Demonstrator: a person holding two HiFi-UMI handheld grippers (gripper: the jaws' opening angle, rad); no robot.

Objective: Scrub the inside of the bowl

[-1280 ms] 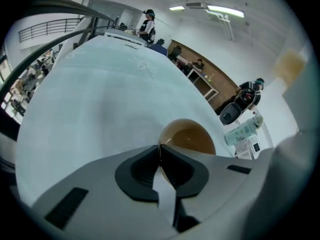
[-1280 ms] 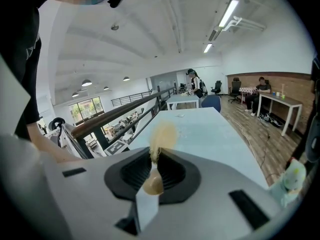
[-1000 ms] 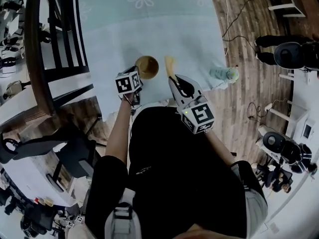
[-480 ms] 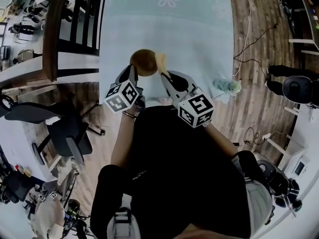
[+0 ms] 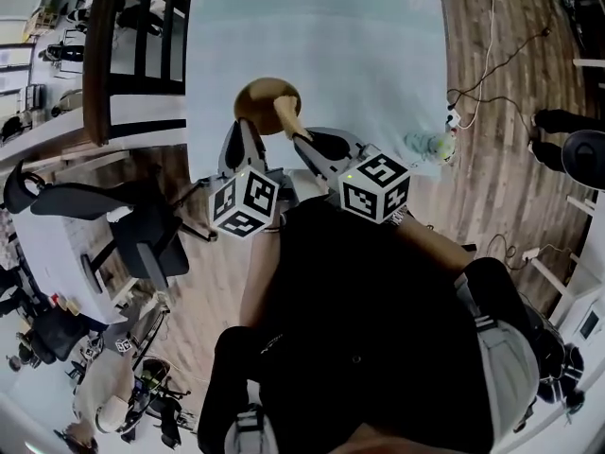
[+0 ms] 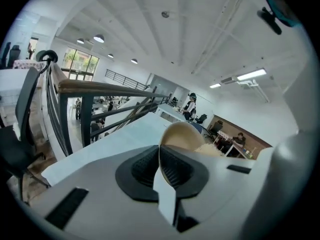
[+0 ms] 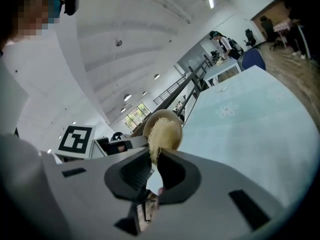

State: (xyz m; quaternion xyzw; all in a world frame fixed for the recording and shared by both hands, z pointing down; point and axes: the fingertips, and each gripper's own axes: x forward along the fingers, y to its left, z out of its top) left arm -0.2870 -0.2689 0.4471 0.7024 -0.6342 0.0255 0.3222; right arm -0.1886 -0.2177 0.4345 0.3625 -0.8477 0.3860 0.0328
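Left tongs point(image 6: 159, 165) clamped on wooden bowl point(image 5: 260, 97) rim; right tongs point(image 7: 154, 170) clamped on fibrous scrubber point(image 7: 162, 134) at its mouth. Hold bowl steady, sweep scrubber round inner wall.

Over the surface point(image 5: 359, 55), the bowl point(image 5: 260, 97) sits before the left hand-held gripper point(image 5: 242, 138), the scrubber point(image 5: 286, 116) inside it, before the right hand-held gripper point(image 5: 304, 142).

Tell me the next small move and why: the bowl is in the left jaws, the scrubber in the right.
Probably press the scrubber against the bowl's inner wall and start small circles. The left gripper is shut on the bowl's rim, and the right gripper is shut on the scrubber, which sits at the bowl's mouth. Whether it touches yet, I cannot tell.
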